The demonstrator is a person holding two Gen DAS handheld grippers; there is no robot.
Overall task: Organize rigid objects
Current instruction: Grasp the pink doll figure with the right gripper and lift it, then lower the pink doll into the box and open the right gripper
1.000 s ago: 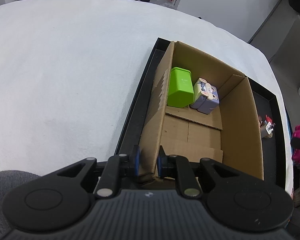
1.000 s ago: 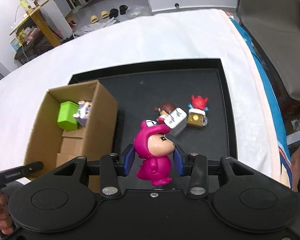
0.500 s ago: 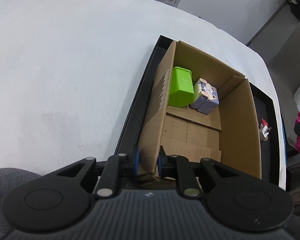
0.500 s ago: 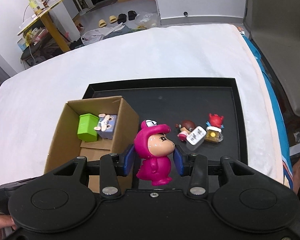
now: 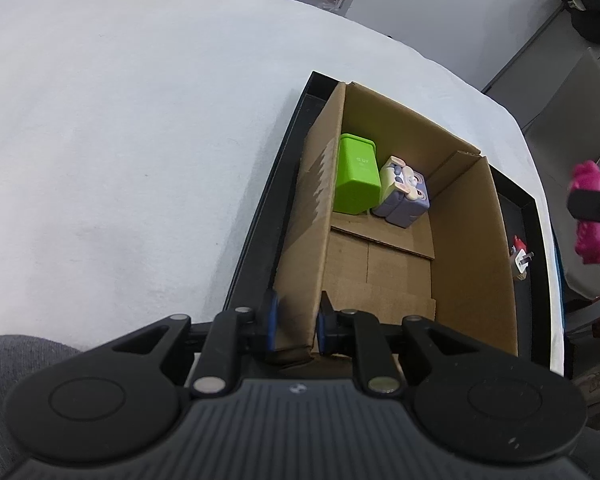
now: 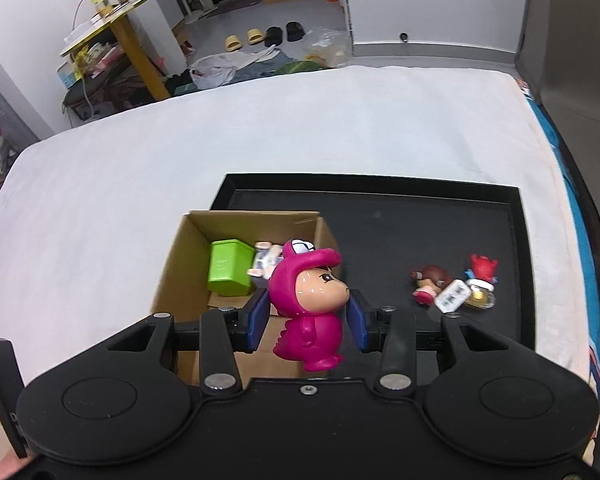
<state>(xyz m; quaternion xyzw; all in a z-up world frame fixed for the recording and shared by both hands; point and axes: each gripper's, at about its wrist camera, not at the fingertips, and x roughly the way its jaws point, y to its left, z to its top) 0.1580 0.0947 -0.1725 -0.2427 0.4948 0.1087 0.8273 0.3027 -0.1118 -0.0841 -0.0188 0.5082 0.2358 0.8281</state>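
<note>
My right gripper is shut on a magenta dinosaur-suit figurine, held in the air above the right side of an open cardboard box. The figurine also shows at the far right of the left wrist view. My left gripper is shut on the near left wall of the box. Inside the box lie a green block and a purple rabbit cube. On the black tray lie a brown-haired doll, a white plug and a red figure.
The tray sits on a white cloth-covered table. A grey chair stands beyond the right edge. A yellow side table and shoes are on the floor behind.
My right gripper has risen and moved left with the figurine, from over the tray to above the box. My left gripper keeps hold of the box wall.
</note>
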